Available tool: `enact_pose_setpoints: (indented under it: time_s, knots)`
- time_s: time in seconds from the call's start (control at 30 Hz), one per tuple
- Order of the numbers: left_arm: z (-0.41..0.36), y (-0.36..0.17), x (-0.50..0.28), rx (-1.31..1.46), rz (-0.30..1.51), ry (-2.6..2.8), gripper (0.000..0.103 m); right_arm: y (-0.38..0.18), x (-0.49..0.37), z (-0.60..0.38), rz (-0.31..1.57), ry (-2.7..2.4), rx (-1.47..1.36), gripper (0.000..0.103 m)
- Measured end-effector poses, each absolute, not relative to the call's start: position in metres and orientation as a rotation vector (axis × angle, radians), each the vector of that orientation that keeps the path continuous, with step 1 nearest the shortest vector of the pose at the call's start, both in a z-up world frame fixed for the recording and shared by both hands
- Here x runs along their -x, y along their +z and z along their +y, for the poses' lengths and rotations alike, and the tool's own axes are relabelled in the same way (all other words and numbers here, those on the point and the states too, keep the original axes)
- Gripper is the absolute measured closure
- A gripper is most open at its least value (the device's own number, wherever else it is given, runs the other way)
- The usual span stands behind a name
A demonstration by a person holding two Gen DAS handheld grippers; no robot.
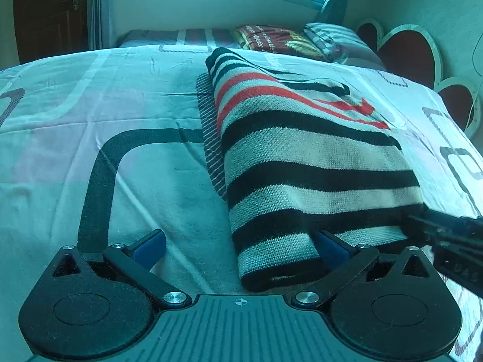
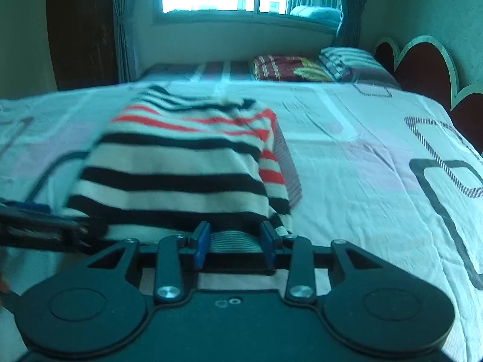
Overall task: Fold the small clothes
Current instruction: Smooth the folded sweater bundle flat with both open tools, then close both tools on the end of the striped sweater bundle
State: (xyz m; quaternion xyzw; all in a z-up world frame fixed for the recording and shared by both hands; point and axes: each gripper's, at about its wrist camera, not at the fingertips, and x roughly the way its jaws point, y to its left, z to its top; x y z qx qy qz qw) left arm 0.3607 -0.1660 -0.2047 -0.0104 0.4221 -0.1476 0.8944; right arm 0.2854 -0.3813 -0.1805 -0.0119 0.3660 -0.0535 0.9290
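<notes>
A knitted sweater (image 1: pixel 302 157) with black, pale and red stripes lies folded lengthwise on the bed sheet (image 1: pixel 135 96). In the left wrist view my left gripper (image 1: pixel 240 241) is open wide. The sweater's near left corner lies between its jaws, against the right blue pad (image 1: pixel 329 246). In the right wrist view my right gripper (image 2: pixel 235 238) is shut on the sweater's (image 2: pixel 181 163) near hem, with bunched fabric filling the gap between the pads. The right gripper (image 1: pixel 428 223) appears at the sweater's near right corner, and the blurred left gripper (image 2: pixel 75 226) at its near left corner.
A thin-striped cloth (image 1: pixel 211 138) pokes out from under the sweater. At the far end of the bed lie a dark red folded blanket (image 1: pixel 271 40) and a striped pillow (image 1: pixel 332 37). A heart-shaped headboard (image 1: pixel 413 57) runs along the right, and a dark wardrobe (image 1: pixel 51 12) stands far left.
</notes>
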Motion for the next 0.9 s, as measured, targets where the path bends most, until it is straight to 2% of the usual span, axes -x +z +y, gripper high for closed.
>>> enact_pose_setpoints:
  time_s: [0.13,0.3,0.4,0.43,0.63,0.77,0.9]
  knots:
    - [-0.174,-0.204,-0.363,0.008,0.881,-0.310,0.000,-0.183,-0.287,-0.389,0.740,-0.088,0.050,0.075]
    - [-0.175,-0.202,-0.365,0.013,0.887,-0.303,0.000,-0.175,-0.294,-0.402,0.768,-0.053,0.001,0.069]
    - [-0.172,-0.190,-0.364,0.033,0.872,-0.302,0.000,-0.161,-0.293,-0.401,0.734,-0.025,-0.004,0.061]
    - [-0.172,-0.186,-0.364,0.034,0.865,-0.301,0.000,-0.158,-0.294,-0.402,0.719,-0.018,-0.020,0.056]
    - [-0.174,-0.162,-0.372,0.052,0.840,-0.295,0.000,-0.142,-0.309,-0.407,0.687,0.000,-0.056,0.054]
    - [-0.176,-0.152,-0.383,0.047,0.818,-0.282,0.000,-0.133,-0.319,-0.407,0.665,0.003,-0.057,0.038]
    - [-0.174,-0.148,-0.395,0.074,0.806,-0.256,0.000,-0.128,-0.327,-0.406,0.655,0.012,-0.046,0.038]
